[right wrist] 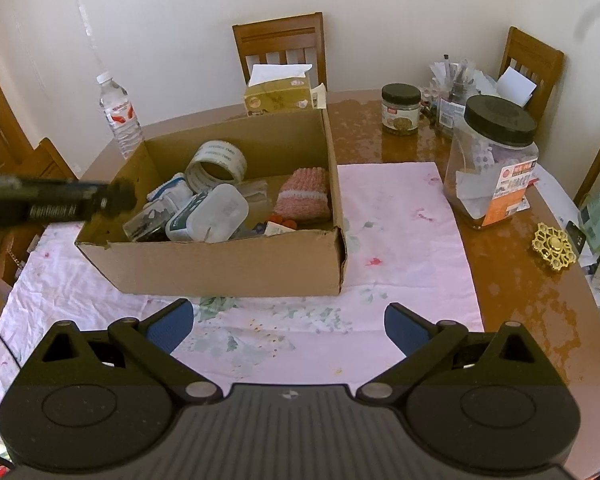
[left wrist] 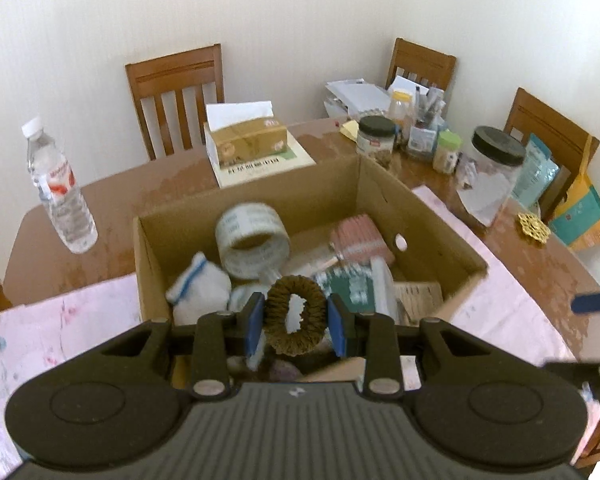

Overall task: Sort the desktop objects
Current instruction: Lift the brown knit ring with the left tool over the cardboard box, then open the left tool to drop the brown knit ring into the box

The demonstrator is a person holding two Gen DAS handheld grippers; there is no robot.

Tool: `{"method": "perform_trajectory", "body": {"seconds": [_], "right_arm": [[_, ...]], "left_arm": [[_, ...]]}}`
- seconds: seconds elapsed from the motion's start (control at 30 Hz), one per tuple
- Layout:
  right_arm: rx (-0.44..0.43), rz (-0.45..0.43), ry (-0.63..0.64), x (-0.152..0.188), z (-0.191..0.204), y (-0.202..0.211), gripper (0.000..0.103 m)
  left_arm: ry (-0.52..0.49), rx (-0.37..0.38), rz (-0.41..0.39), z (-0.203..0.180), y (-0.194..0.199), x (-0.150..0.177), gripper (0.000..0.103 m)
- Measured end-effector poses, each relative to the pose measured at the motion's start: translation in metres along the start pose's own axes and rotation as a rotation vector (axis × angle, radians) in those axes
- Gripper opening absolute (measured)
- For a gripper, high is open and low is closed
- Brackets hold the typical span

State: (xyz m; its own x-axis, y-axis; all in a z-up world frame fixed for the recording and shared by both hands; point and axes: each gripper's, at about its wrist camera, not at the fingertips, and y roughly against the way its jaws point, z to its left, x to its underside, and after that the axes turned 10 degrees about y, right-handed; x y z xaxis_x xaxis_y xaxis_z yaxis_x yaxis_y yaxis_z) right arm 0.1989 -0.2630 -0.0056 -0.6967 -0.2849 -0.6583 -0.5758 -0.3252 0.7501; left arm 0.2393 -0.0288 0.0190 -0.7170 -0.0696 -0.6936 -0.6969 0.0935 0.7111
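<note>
Cardboard box [right wrist: 228, 268]: we see it open-topped at the centre of the right wrist view, standing on a pink floral cloth [right wrist: 400, 216] over a brown wooden table [right wrist: 520, 292].
Box contents: a roll of printed tape [right wrist: 216, 166] leans at the back, a pink knitted piece [right wrist: 304, 196] lies to the right, a white lidded container [right wrist: 208, 216] sits near the front.
Left gripper [left wrist: 296, 318]: at the lower centre of its own view, its blue pads are nearly together, pinching a brown ring-shaped scrunchie [left wrist: 296, 320] from both sides; it hangs above the box's near edge.
Right gripper [right wrist: 288, 326]: at the bottom of its view, we find the jaws spread wide and holding nothing, with only cloth between them.
Around the box: a water bottle [right wrist: 120, 114] stands upper left, a tissue box [right wrist: 278, 96] behind, a large black-lidded jar [right wrist: 492, 160] to the right, a gold ornament [right wrist: 554, 246] at the far right.
</note>
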Motion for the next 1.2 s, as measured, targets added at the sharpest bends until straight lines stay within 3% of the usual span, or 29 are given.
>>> {"method": "perform_trajectory", "body": {"seconds": [0.33,0.43,0.5,0.53,0.9,1.07,1.2], "right_arm": [[0.015,-0.007,-0.016,-0.002,-0.001,0.003,0.103],[0.020,-0.002,-0.028,-0.001,-0.003,0.003,0.103],[0.024,-0.001,-0.034,0.000,-0.005,0.004,0.103],[0.028,-0.001,-0.037,0.000,-0.006,0.005,0.103],[0.041,-0.001,-0.063,-0.003,-0.012,0.005,0.103],[0.041,0.020,-0.064,-0.008,-0.009,0.002,0.103],[0.036,0.032,-0.056,-0.013,-0.005,0.002,0.103]], "left_arm": [[0.017,-0.030,-0.005,0.008,-0.037,-0.038,0.033],[0.012,-0.041,-0.010,0.010,-0.045,-0.046,0.047],[0.019,-0.055,-0.009,0.011,-0.048,-0.049,0.078],[0.026,-0.062,-0.019,0.011,-0.048,-0.050,0.080],[-0.024,-0.023,-0.023,0.005,-0.026,-0.040,0.092],[-0.039,-0.052,-0.021,0.002,-0.008,-0.023,0.094],[-0.034,-0.136,-0.003,0.001,0.004,-0.005,0.094]]}}
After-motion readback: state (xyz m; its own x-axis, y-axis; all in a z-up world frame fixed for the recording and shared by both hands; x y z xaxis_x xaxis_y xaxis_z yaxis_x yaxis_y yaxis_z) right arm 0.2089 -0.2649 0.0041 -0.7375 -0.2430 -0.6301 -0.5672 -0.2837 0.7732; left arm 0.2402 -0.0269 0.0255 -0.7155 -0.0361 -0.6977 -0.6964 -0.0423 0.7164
